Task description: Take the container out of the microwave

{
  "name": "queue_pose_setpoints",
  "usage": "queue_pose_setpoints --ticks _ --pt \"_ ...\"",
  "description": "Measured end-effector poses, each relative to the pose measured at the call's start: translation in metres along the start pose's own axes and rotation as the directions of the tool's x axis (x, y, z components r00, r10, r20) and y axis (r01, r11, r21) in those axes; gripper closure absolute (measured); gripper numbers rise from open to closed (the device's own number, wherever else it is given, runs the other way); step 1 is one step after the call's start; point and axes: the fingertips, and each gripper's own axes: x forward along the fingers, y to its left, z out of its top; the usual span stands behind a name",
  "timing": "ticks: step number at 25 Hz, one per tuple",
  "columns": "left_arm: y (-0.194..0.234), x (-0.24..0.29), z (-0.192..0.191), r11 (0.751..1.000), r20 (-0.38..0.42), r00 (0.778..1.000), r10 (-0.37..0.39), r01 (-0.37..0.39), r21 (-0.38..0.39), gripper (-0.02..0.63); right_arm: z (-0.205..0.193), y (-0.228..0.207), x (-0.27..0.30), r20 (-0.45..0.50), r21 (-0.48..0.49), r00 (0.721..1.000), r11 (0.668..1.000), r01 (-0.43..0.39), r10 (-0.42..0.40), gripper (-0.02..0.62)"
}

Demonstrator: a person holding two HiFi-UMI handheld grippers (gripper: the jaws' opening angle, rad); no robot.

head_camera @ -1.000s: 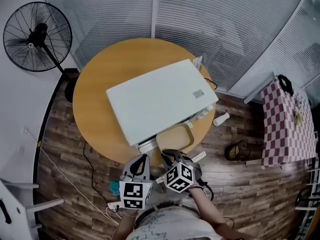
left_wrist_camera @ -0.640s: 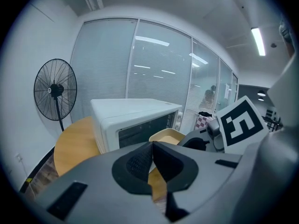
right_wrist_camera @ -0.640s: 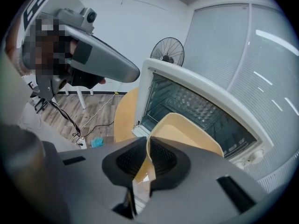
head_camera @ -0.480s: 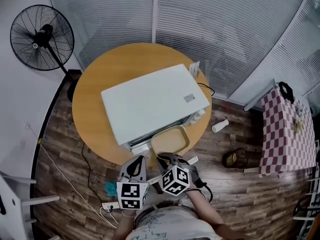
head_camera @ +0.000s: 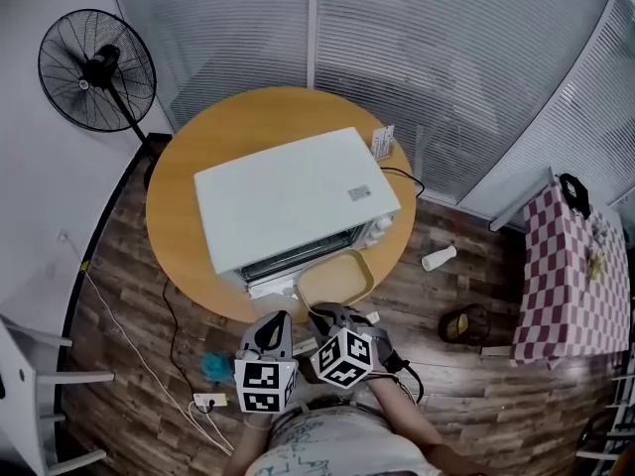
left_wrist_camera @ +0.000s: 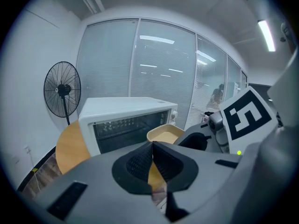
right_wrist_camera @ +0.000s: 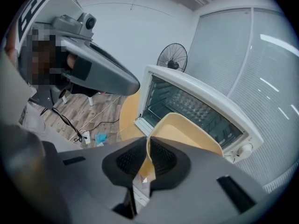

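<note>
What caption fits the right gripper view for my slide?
Right gripper pinches the tan container by its rim, just outside the open white microwave.

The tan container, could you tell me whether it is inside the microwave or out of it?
Out: the tan container is held in front of the open microwave, its rim clamped by the right gripper.

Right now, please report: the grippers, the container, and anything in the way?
Right gripper shut on container rim. Left gripper shut, empty. Container outside microwave, held above table edge. Nothing seen in the way.
</note>
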Motion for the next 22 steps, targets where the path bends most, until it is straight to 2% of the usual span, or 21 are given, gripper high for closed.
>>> queue_pose_setpoints --ticks 6,22 --pt "-0.014 -0.003 -0.006 1.000 -0.013 1.000 0.019 -0.019 -0.002 0.592 -0.004 0.001 -0.010 0.032 0.016 0.999 0.999 -0.029 0.029 0.577" --pt "-0.015 -0.004 -0.010 0.998 -0.032 0.998 0.059 -0.059 -0.001 0.592 -0.009 -0.003 -0.010 0.028 -0.030 0.998 0.998 -0.051 0.052 0.577"
